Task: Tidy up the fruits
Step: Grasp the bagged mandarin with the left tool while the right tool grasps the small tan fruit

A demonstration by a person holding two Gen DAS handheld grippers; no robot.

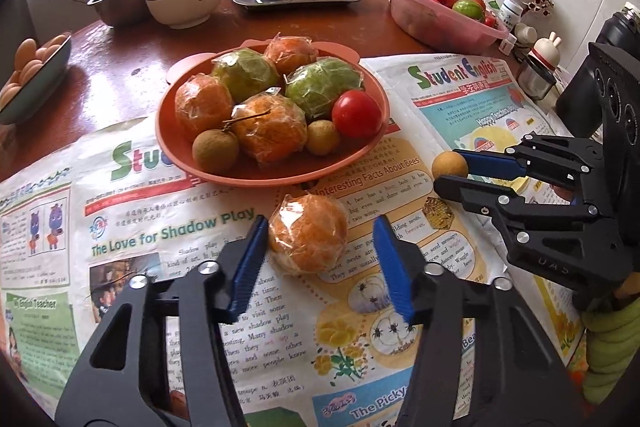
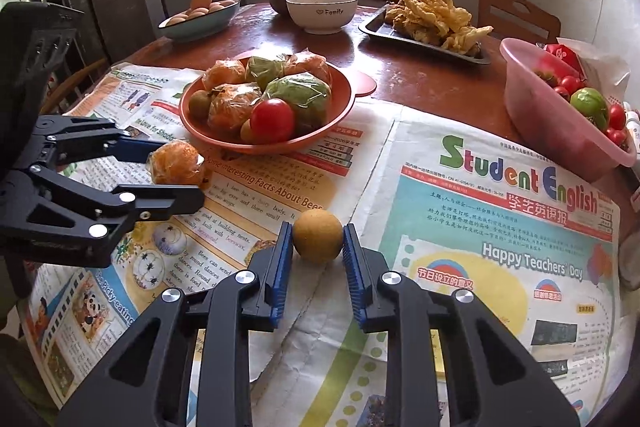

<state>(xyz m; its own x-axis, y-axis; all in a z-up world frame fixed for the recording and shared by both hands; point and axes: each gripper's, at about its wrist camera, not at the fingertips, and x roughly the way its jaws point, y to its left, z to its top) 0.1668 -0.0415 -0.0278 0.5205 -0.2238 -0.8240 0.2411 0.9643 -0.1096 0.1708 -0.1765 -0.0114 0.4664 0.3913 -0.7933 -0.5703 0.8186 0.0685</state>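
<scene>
The left gripper (image 1: pixel 320 247) fills the bottom of the left wrist view, its jaws partly open around a plastic-wrapped orange (image 1: pixel 307 233) that lies on the newspaper (image 1: pixel 168 235); the left blue pad sits at the wrapping, while a narrow gap shows between the fruit and the right pad, so a firm grip cannot be confirmed. Beyond it, the orange plate (image 1: pixel 176 155) rests on the newspaper and carries wrapped oranges, two wrapped green fruits, a red tomato (image 1: pixel 357 114) and two small brown fruits. The right gripper (image 1: pixel 456 169) enters from the right edge, its jaws closed on a small brown round fruit (image 1: pixel 449 165). In the right wrist view, the right gripper (image 2: pixel 318 247) occupies the bottom foreground, both blue pads pressing the sides of the small brown round fruit (image 2: pixel 318 235), which sits on the newspaper (image 2: pixel 480 227). The left gripper (image 2: pixel 180 167) reaches in from the left, its jaws flanking the plastic-wrapped orange (image 2: pixel 176 163). Behind stand the orange plate (image 2: pixel 340 107), a pink basin (image 2: pixel 532 107) and a bowl of eggs (image 2: pixel 196 25) on the desk (image 2: pixel 420 83).
</scene>
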